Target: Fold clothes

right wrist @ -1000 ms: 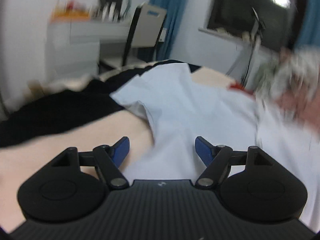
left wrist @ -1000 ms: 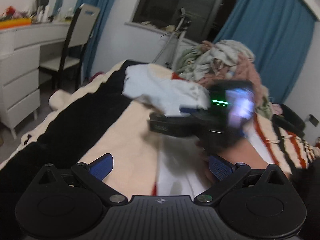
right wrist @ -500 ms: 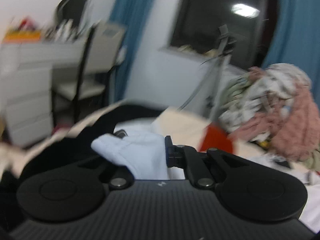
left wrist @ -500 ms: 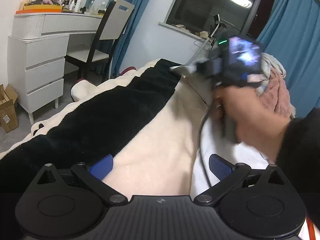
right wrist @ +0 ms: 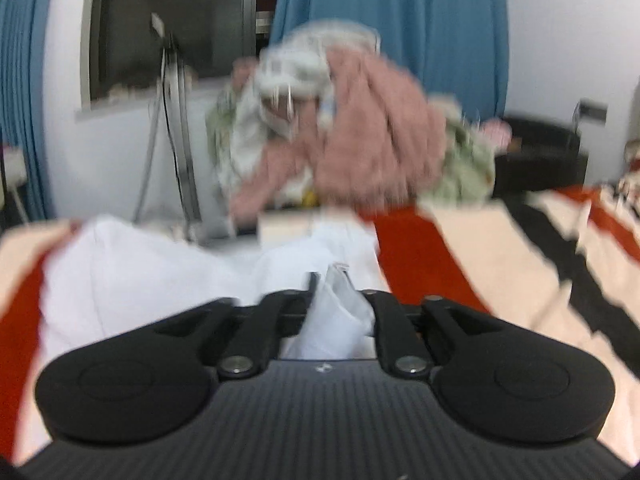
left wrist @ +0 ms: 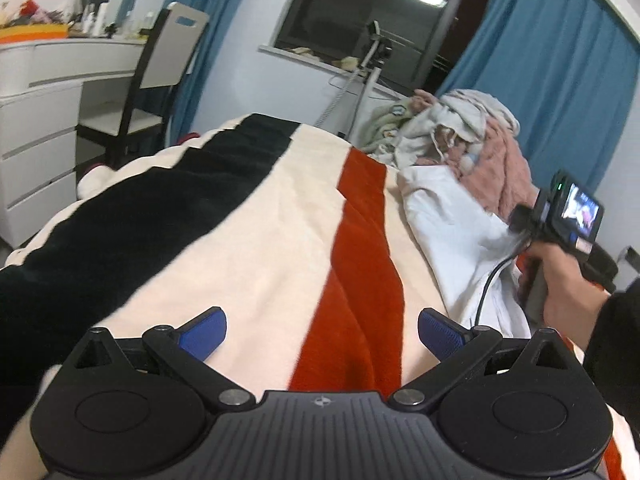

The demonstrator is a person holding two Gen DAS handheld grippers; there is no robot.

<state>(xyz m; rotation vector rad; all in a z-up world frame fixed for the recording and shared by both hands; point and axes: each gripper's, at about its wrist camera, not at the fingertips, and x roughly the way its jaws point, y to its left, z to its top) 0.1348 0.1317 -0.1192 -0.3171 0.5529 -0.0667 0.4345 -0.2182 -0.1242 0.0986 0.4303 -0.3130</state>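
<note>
My right gripper (right wrist: 338, 300) is clenched on the soft white cloth shirt (right wrist: 160, 276). My left gripper (left wrist: 322, 330) hangs released above the striped fuzzy blanket (left wrist: 256, 240).

2 grippers (left wrist: 320, 328) (right wrist: 340, 296), 1 white garment (left wrist: 452, 232), 1 striped blanket (left wrist: 260, 240), 1 clothes pile (right wrist: 352, 144), 1 chair (left wrist: 160, 76)

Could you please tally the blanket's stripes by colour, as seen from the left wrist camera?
Black stripes: 1
Cream stripes: 1
Red stripes: 1
Total: 3, on the blanket ahead of the open left tool.
</note>
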